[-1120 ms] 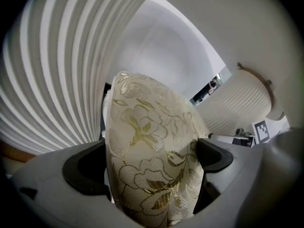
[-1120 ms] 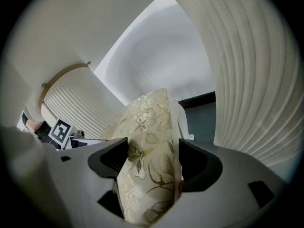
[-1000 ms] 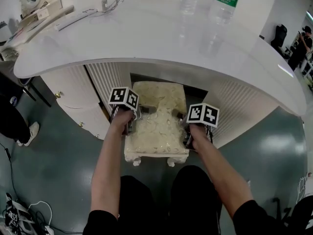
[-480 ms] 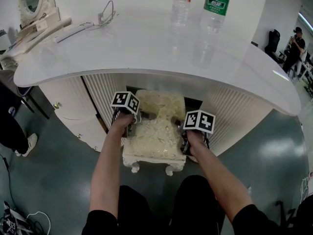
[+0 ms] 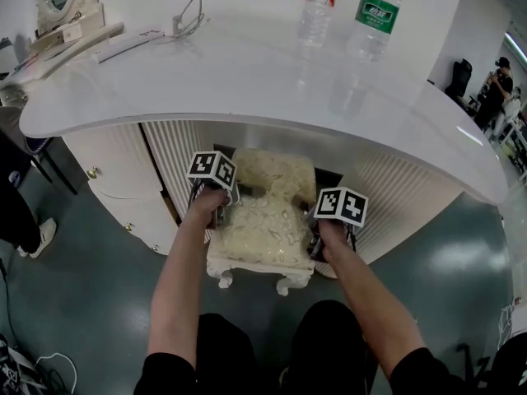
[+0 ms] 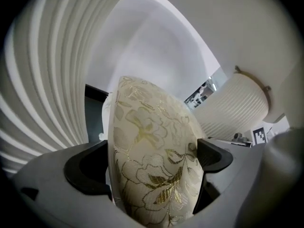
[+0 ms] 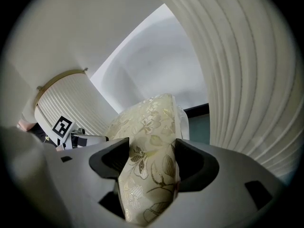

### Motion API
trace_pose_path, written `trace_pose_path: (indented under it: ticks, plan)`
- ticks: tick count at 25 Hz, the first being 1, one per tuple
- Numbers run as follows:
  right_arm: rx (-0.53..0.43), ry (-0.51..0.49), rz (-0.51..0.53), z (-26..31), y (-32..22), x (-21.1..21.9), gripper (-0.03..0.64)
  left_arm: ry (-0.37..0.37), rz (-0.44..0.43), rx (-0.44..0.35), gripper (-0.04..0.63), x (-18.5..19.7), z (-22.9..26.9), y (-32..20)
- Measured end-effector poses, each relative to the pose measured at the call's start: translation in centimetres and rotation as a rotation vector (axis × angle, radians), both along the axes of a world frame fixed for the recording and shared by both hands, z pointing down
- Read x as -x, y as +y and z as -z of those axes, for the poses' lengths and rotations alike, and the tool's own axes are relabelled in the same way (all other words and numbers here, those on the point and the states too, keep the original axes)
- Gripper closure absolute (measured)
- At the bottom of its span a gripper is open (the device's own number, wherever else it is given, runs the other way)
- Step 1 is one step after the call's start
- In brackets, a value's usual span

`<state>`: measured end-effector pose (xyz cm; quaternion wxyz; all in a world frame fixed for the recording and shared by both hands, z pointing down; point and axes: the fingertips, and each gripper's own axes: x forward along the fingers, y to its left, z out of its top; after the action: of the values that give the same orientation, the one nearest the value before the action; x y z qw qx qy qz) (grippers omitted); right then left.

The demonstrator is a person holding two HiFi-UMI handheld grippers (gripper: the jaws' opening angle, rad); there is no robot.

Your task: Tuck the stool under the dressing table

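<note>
The left tool and right tool each clamp a padded side of the stool, partly under the worktop; next, push it straight farther in.

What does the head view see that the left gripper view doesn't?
Only the head view shows the two clear plastic bottles on the glossy white dressing table, and the person's arms. Only the left gripper view shows the left gripper close up, jaws pressed into the cushion edge. Both show the cream floral-cushioned stool and the table's ribbed white panels.
</note>
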<state>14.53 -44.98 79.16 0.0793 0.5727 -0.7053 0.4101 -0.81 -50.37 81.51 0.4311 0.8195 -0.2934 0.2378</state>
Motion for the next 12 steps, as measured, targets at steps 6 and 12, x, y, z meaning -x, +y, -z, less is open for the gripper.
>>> trace_pose_path:
  ticks: [6, 12]
  plan:
    - [-0.037, 0.016, 0.039, 0.3, 0.2, 0.0, 0.318, 0.012, -0.003, -0.054, 0.026, 1.1, 0.6, 1.2]
    - [-0.135, 0.122, 0.091, 1.5, 1.5, 0.1, 0.319, 0.005, 0.051, -0.193, 0.027, 3.1, 2.6, 3.1]
